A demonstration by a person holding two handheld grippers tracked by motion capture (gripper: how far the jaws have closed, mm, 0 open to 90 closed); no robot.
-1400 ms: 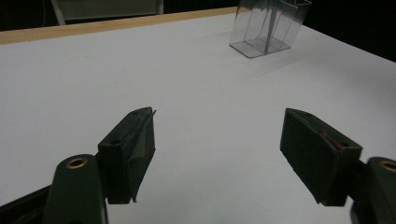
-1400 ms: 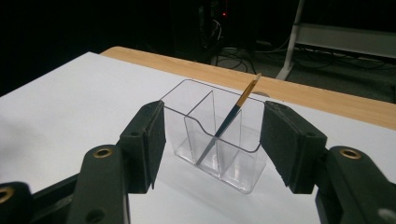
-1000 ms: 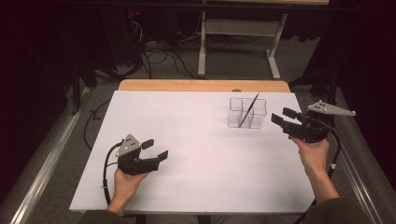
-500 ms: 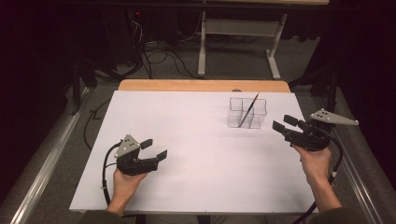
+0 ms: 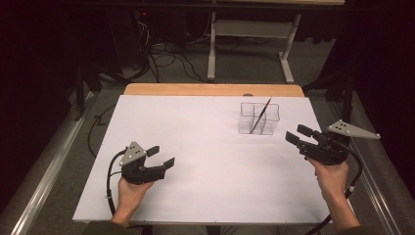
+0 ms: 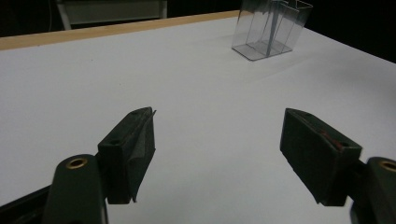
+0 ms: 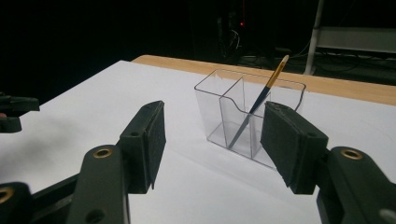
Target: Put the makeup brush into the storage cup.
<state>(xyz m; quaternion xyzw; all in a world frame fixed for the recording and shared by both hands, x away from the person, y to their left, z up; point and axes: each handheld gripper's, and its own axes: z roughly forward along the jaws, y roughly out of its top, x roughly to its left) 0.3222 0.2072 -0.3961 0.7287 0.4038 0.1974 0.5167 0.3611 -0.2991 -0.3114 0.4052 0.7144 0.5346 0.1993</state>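
Fingers on my left gripper (image 5: 163, 156) stand apart, empty, parked on the white table (image 5: 215, 161). Rightward, the pencil (image 5: 260, 115) leans inside the clear holder (image 5: 259, 119); my right gripper (image 5: 299, 135), released, has drawn back, suggesting placement is done.

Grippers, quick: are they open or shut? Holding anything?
Left gripper: open, holding nothing.
Right gripper: open, holding nothing.

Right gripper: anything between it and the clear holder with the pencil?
Nothing. In the high view only bare white tabletop separates the open right gripper from the clear holder with its pencil.
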